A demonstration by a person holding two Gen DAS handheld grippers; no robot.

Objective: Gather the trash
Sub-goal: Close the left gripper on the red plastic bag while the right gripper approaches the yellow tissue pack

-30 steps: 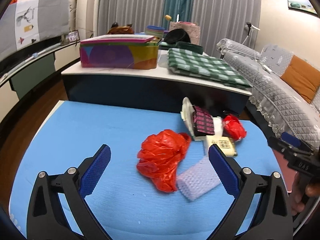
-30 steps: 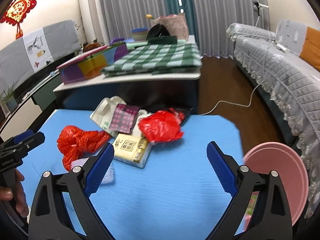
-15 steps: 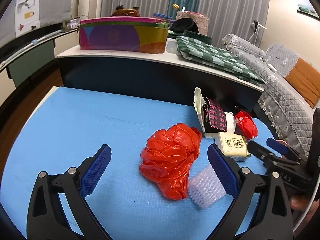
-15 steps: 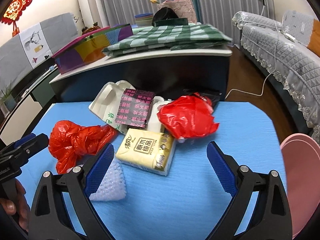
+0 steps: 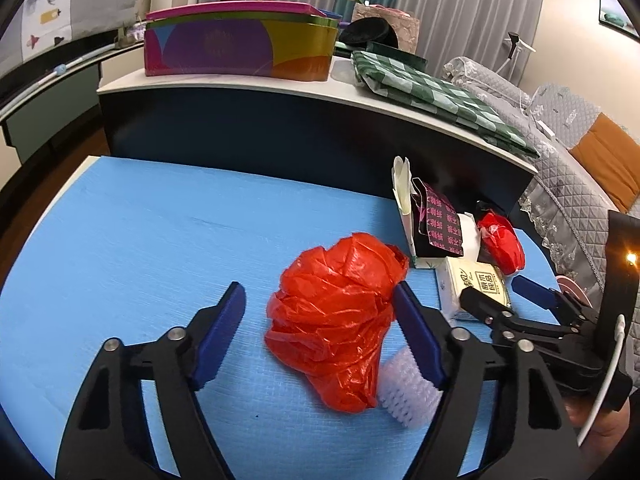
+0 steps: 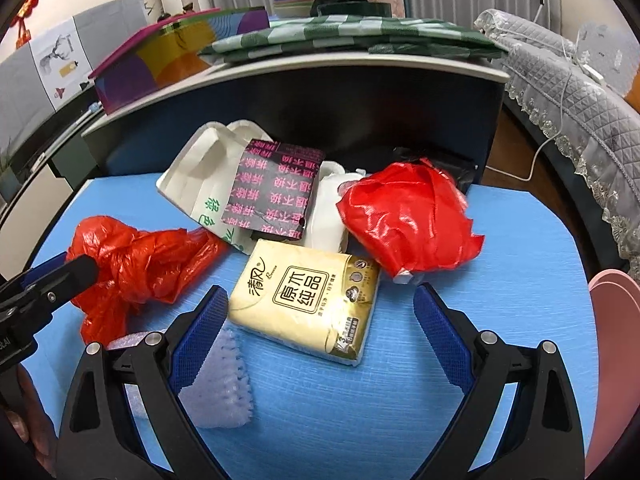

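Observation:
Trash lies on a blue mat (image 5: 160, 240). A crumpled red plastic bag (image 5: 336, 312) sits between the open jaws of my left gripper (image 5: 320, 332), its right finger beside a white foam net (image 5: 404, 392). My right gripper (image 6: 316, 328) is open around the near end of a yellow tissue pack (image 6: 308, 300). Behind the pack are a second red bag (image 6: 408, 224), a black-and-pink packet (image 6: 276, 188) and a white carton (image 6: 204, 184). The first red bag (image 6: 136, 264) and foam net (image 6: 220, 384) also show in the right wrist view.
A dark low table (image 5: 280, 128) with a colourful tin (image 5: 240, 48) and green checked cloth (image 5: 432, 92) stands right behind the mat. A pink bin (image 6: 616, 344) stands off the mat's right edge. A grey sofa (image 5: 580, 152) is at the right.
Both grippers have moved forward and down toward the trash. The left now straddles the red bag; the right now reaches the tissue pack. Both stay open.

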